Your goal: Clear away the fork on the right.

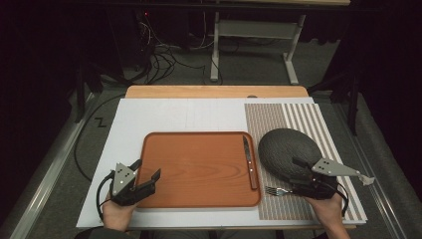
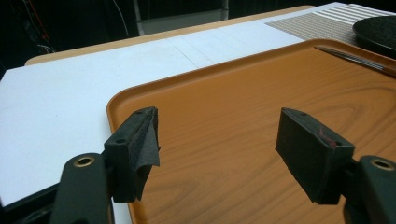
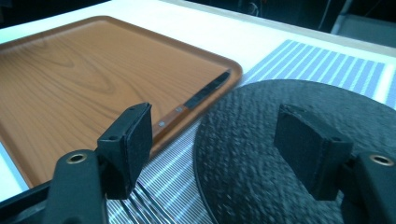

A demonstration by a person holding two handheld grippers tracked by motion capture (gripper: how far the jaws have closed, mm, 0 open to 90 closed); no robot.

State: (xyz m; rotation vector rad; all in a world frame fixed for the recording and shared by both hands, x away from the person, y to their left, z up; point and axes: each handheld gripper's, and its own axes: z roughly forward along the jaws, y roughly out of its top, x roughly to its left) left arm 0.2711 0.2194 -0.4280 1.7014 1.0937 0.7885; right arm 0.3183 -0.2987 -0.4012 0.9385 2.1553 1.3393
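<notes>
One item on tray: a knife (image 1: 250,162) was seen lying along the right edge of the tray (image 1: 199,169), blade toward the far side; judged as already placed.
Left to do: the plate (image 1: 288,149) and the fork (image 1: 275,190) were still off the tray, on the striped mat (image 1: 298,119) at the right side of the desk; the work was judged to be at an early stage.
Right gripper (image 1: 304,175): it was held over the near edge of the plate, jaws wide apart, nothing gripped; in the right gripper view (image 3: 215,154) the plate rim was seen between the jaws.
Left gripper (image 1: 144,177): it was held at the near left corner of the tray, jaws wide apart and empty; in the left gripper view (image 2: 219,154) bare tray was seen between them, and the pad cover on one jaw appeared partly peeled.
Plate, look: dark, round, rough-textured, with a shallow rim; its left edge lay just beside the tray's right edge.
Fork, look: metal, tines toward the tray, lying just beside the plate's near edge and close under the right gripper.
Tray, look: orange-brown, wood-grained, rounded corners, a low raised rim; most of its surface bare.
</notes>
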